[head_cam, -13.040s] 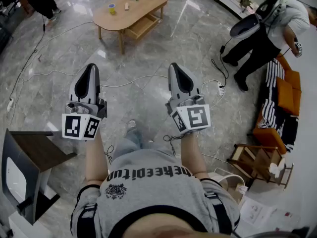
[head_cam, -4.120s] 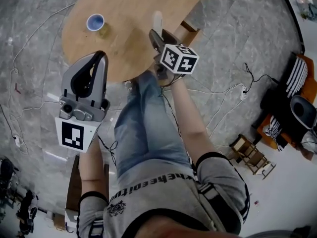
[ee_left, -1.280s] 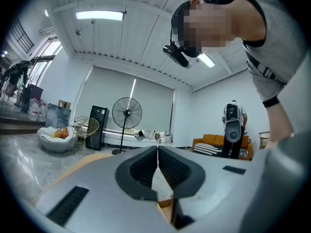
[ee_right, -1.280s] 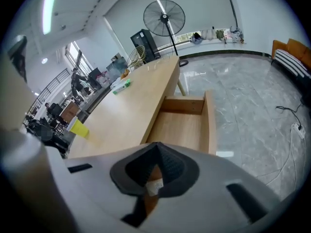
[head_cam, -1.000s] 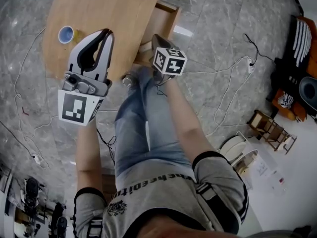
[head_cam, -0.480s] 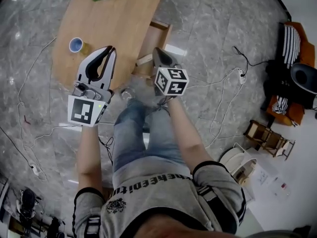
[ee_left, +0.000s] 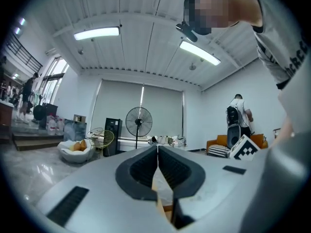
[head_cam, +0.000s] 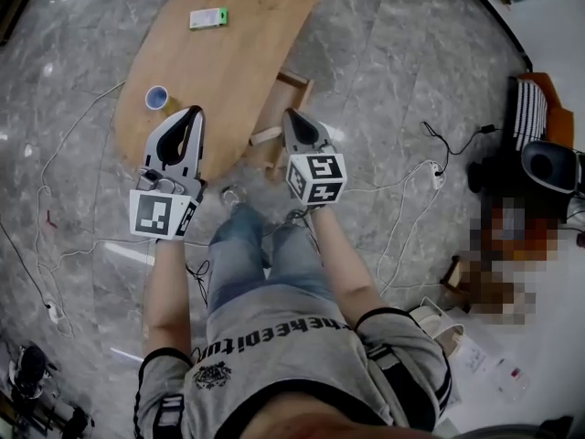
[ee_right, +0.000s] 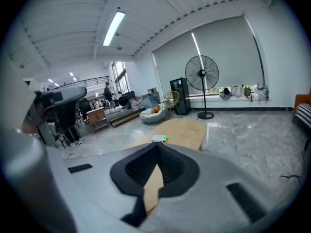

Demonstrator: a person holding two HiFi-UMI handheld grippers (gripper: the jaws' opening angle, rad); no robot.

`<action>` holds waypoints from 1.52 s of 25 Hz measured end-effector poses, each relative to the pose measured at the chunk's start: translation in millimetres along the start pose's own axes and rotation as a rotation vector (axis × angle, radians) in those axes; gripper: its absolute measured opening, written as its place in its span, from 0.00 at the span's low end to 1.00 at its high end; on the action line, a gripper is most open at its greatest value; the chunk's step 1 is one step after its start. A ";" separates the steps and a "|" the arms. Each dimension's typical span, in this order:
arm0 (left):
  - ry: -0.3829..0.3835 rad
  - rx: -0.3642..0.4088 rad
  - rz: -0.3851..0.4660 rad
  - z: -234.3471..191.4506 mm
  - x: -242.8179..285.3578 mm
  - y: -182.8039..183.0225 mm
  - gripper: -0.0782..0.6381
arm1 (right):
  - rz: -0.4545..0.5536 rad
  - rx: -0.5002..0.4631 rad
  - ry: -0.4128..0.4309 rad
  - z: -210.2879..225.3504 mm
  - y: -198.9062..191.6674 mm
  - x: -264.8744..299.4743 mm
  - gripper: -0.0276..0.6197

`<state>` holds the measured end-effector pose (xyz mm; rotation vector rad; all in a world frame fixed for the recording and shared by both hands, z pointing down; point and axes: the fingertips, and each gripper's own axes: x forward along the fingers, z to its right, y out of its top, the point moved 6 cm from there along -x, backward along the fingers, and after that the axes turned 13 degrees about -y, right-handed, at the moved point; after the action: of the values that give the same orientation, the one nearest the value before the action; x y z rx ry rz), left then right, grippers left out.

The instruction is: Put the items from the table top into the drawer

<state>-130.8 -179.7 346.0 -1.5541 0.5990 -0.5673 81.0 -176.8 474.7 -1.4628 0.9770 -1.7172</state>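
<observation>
Below the head camera, an oval table of pale, smooth wood stood on a polished floor of grey veined stone, where thin pale cables trailed. On the tabletop lay a small flat green-and-white box, well apart from a small round blue-rimmed thing near the table's closer end; whether that was a cup or a roll could not be told. A shallow wooden drawer jutted from under the table's right edge, its contents not visible.

Both tools were held side by side short of the table. The left gripper, smooth grey plastic with ribbed black pads, had its jaws pressed together at the tips with nothing between them. The right gripper, of the same make, also had its jaws together and empty, with the green-and-white box just beyond its tips in the right gripper view. Each carried a white cube with black square markers. A round pedestal fan stood against the far wall.
</observation>
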 end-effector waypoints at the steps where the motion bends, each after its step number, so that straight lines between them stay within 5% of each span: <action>1: 0.013 0.000 0.003 2.5 -1.8 5.6 0.12 | 0.014 -0.012 0.012 -0.9 7.6 -4.3 0.04; 17: 0.133 0.061 0.063 68.2 -27.7 85.3 0.12 | 0.202 -0.133 0.157 7.1 104.1 -89.7 0.04; 38: 0.185 0.131 0.158 147.7 -43.6 151.6 0.12 | 0.446 -0.156 0.181 40.9 172.0 -200.1 0.04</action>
<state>-69.8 -49.0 185.1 -1.3270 0.8019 -0.6206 154.5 -94.5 231.6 -1.0841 1.4390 -1.4835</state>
